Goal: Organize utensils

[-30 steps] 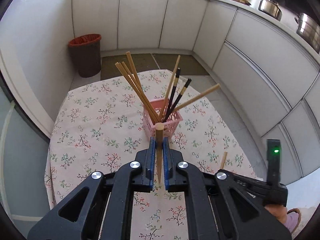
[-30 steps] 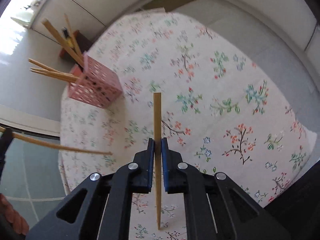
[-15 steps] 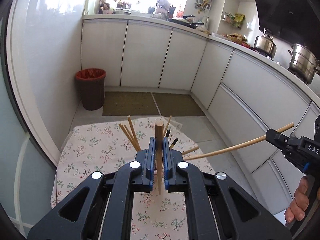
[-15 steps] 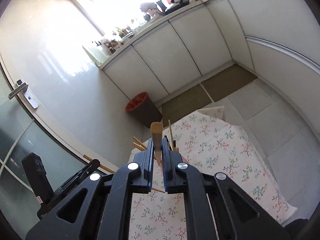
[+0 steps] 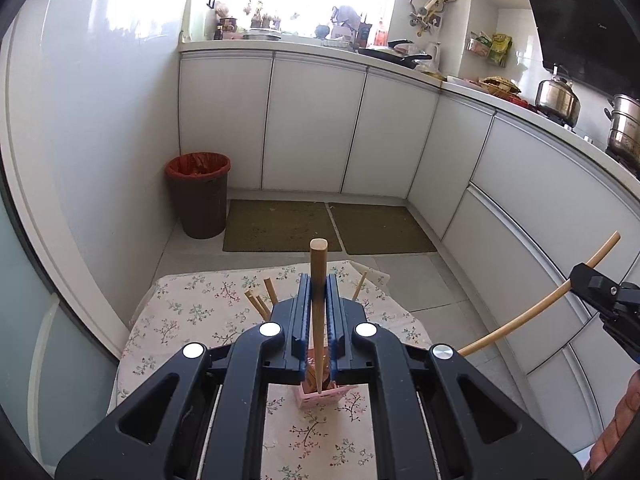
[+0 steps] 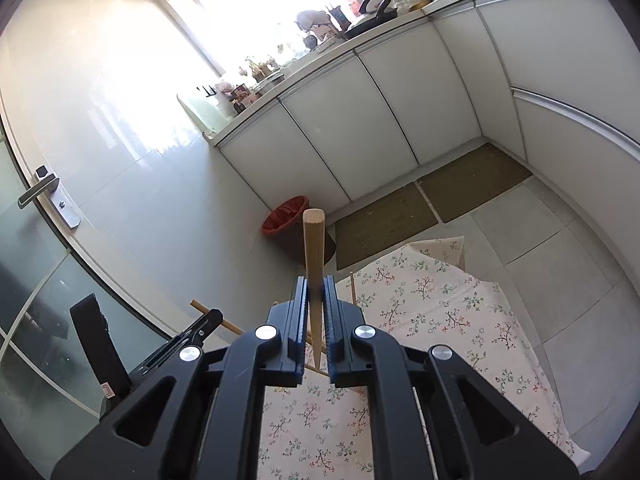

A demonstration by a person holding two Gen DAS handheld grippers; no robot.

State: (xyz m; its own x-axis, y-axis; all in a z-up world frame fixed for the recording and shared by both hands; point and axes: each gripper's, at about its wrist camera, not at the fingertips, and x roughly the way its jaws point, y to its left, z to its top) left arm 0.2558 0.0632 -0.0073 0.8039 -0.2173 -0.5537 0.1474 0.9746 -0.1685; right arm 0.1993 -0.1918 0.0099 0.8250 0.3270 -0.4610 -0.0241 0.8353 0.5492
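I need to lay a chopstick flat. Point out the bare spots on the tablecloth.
Free: the cloth's left side, between the pink basket and the glass door, and the wide stretch to the right toward the floor tiles. Crowded: around the basket, where chopsticks fan out.

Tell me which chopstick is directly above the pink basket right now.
The chopstick clamped in the left tool: its thin tip hangs over the pink basket. The right tool's chopstick is held off to the side.

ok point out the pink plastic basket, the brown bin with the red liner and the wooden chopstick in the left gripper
pink plastic basket [image 5: 320, 394], left wrist view, front wall.
brown bin with the red liner [image 5: 199, 196], left wrist view, side wall.
wooden chopstick in the left gripper [image 5: 319, 258], left wrist view, upper shaft.
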